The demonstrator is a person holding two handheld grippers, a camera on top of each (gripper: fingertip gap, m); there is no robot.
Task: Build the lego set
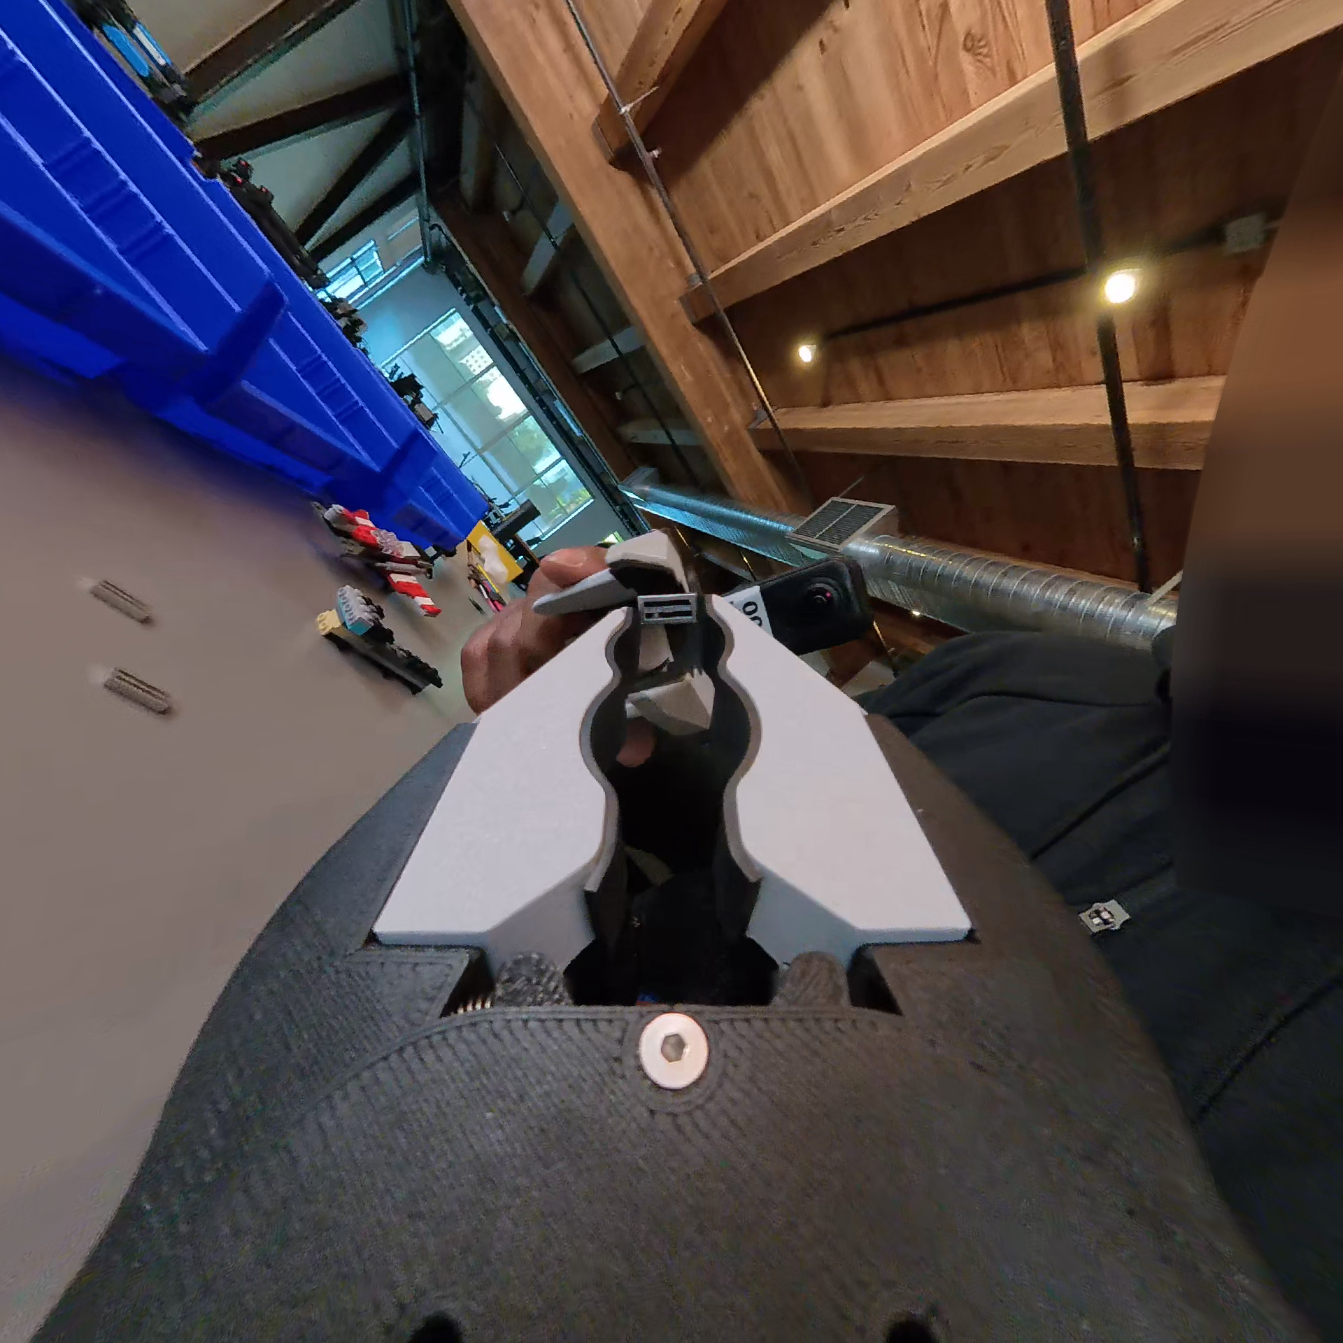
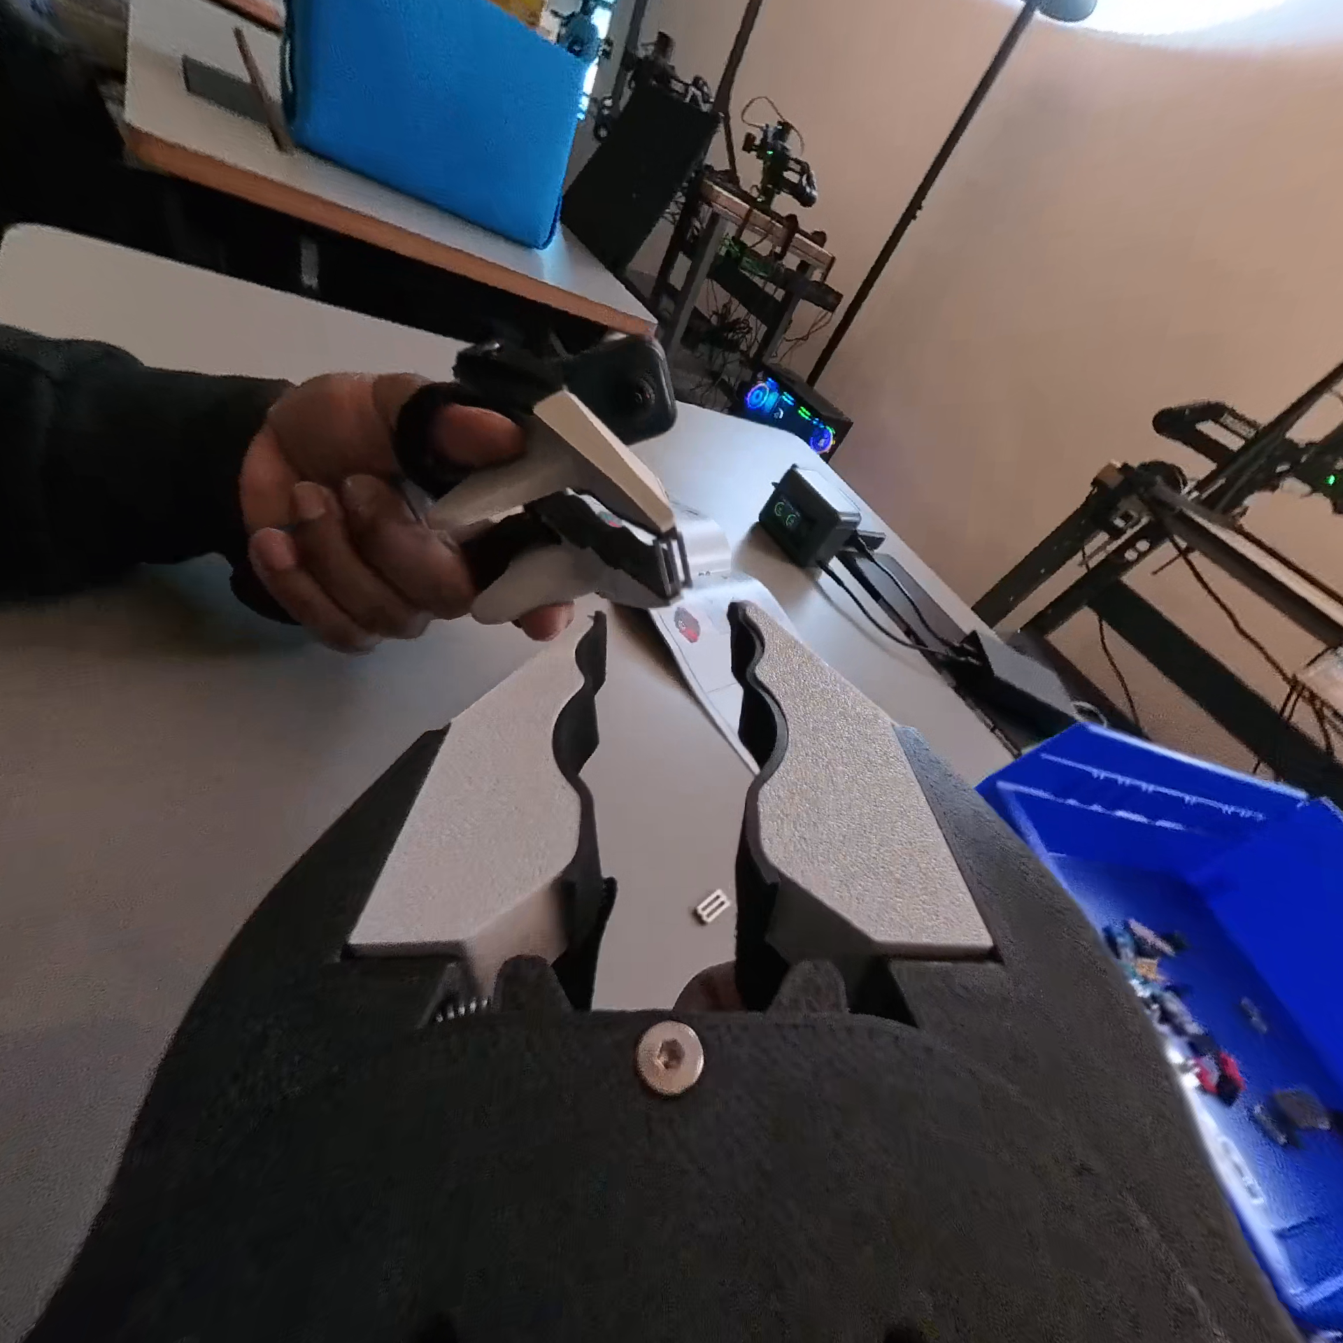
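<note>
My left gripper (image 1: 668, 618) is shut on a small grey grille tile (image 1: 667, 609), held in the air. In the right wrist view this gripper (image 2: 672, 578) is in a person's hand (image 2: 349, 509), just beyond my right fingertips, with the tile (image 2: 677, 556) between its tips. My right gripper (image 2: 665, 628) is open and empty above the grey table (image 2: 182, 727). Its fingers (image 1: 581, 597) show behind the held tile in the left wrist view. A small white grille tile (image 2: 711, 908) lies on the table between my right fingers.
A red and white lego build (image 1: 385, 552) and a black and teal one (image 1: 370, 625) stand by blue bins (image 1: 145, 276). Two small grey pieces (image 1: 122, 603) lie on the table. A blue bin of loose pieces (image 2: 1199, 945), an instruction sheet (image 2: 698, 668) and a black device (image 2: 807, 516) are near. Less than 4 cm separates the two grippers' tips.
</note>
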